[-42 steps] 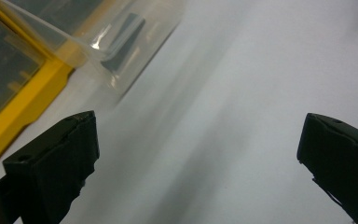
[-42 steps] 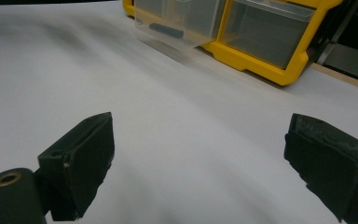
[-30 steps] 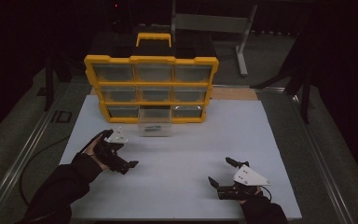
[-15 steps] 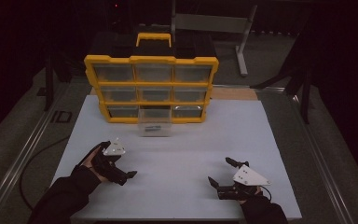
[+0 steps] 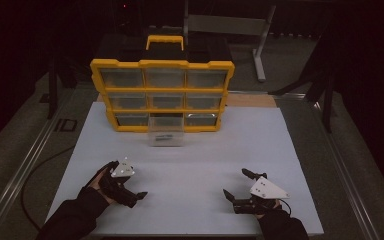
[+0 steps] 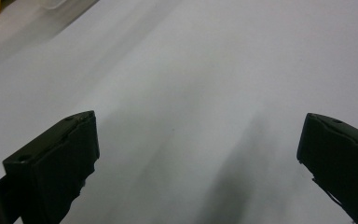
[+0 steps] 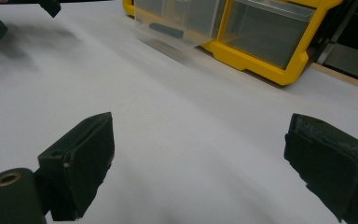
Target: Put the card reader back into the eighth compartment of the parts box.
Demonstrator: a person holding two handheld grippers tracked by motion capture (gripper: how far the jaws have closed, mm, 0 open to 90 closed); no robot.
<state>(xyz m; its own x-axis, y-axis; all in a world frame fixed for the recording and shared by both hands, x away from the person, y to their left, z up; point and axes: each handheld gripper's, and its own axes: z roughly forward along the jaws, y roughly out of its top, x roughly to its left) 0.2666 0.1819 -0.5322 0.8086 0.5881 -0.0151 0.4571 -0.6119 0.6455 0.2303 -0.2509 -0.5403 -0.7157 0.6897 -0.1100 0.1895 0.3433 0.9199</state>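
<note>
The clear plastic drawer (image 5: 166,135) stands pulled out of the bottom row of the yellow drawer organizer (image 5: 162,95), middle column, near the far edge of the white tabletop (image 5: 195,165). A small dark part (image 7: 166,30) lies inside it, its kind too blurred to tell. The drawer's long axis runs across the tabletop, its front facing the near edge. It lies ahead of both tools, well apart from each. The left hand-held gripper (image 5: 137,196) sits toward the near left corner, jaws spread wide and holding nothing. The right hand-held gripper (image 5: 236,184) sits toward the near right corner, jaws likewise wide apart and empty. Judged from the high view, the left one is somewhat nearer the drawer, which lies forward and slightly to its right.
</note>
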